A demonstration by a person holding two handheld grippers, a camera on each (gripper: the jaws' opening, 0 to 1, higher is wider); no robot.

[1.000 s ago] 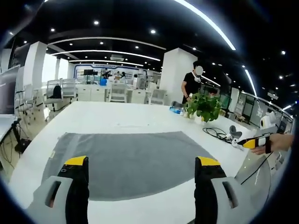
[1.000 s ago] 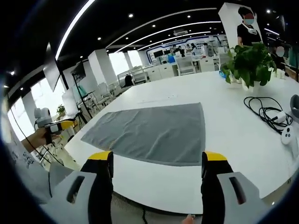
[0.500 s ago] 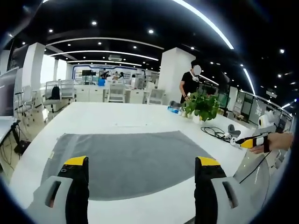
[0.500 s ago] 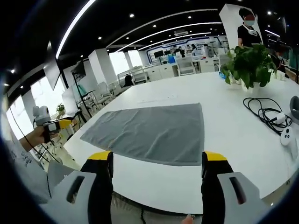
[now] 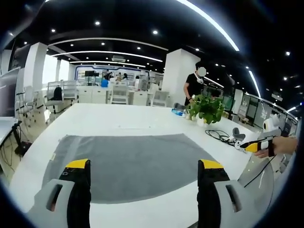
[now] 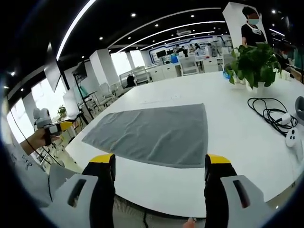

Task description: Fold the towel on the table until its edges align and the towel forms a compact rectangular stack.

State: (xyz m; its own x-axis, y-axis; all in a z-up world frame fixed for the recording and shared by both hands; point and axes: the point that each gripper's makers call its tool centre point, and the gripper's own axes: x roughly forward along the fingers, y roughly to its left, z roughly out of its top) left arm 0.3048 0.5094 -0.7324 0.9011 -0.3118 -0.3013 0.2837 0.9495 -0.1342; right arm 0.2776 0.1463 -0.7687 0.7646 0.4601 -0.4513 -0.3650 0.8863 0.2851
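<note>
Towel unfolded; both grippers poised short of the table.

The grey towel (image 5: 127,165) lies flat in one layer on the white table (image 5: 118,116), no fold begun. The left gripper (image 5: 144,172) and right gripper (image 6: 160,164) hang wide open and empty at its near edge. Every fold appears left to do. A potted plant (image 6: 253,61) and cable (image 6: 268,113) sit well apart.

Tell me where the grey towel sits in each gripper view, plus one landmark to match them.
Left gripper view: the grey towel lies flat across the lower centre, just beyond the open left tongs.
Right gripper view: the towel lies flat at centre, beyond the open right tongs.
Shared landmark: the potted plant on the white table.
</note>
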